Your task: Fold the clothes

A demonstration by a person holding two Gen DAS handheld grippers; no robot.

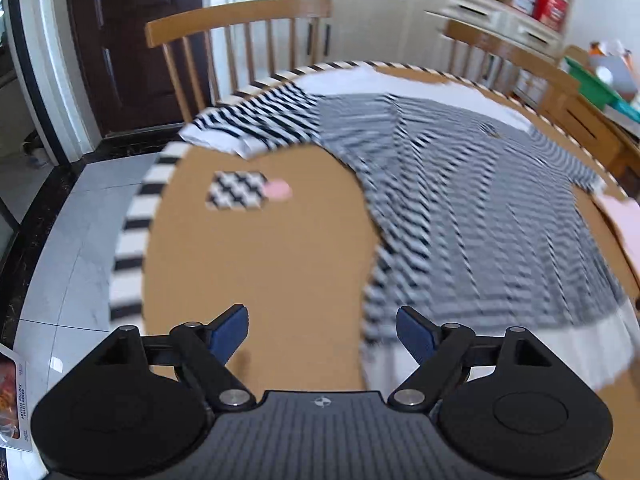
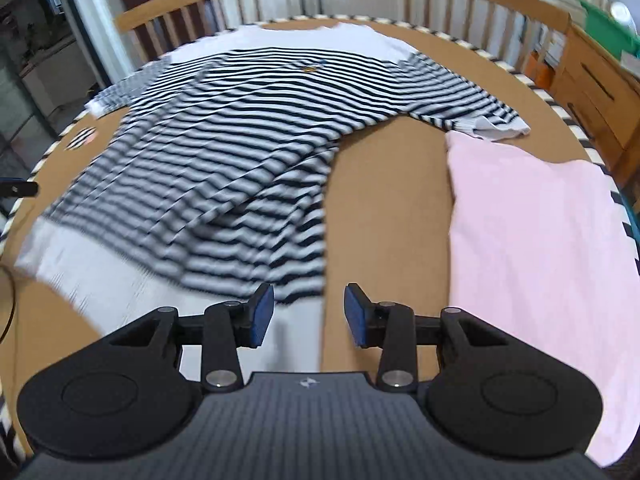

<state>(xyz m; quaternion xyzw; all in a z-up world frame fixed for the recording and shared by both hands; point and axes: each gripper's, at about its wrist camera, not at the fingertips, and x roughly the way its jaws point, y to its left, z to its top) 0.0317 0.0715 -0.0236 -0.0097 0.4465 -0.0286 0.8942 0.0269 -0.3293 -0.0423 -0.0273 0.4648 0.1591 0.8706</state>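
I've got both tongs hovering low at the near edge of the table [image 1: 280,248], pads spread, nothing pinched. Left gripper [image 1: 322,334] sits over bare brown top w/ the striped T-shirt [image 1: 480,208] just off to its right; its right pad [image 1: 416,336] lines up w/ the shirt's white hem band, prob so the hem corner falls btwn the pads. Right gripper [image 2: 309,314] straddles the shirt's other side edge: left pad [image 2: 262,316] over the white hem, right pad over bare table.

Shirt [image 2: 224,152] lies spread face up ahead of both tongs, collar end far, hem near, both short sleeves out sideways. Cloth is rumpled near the right tong's left pad, one lower corner creased over itself. Whether that's a fold or just slack, can't tell; frames are motion-blurred.

Pink cloth [image 2: 540,240] lies flat to the right of the right tong, apart from the shirt body, touching or nearly touching the sleeve tip. Looks like a folded item parked aside, my guess only. Checkered marker [image 1: 236,191] lies ahead-left of the left tong.
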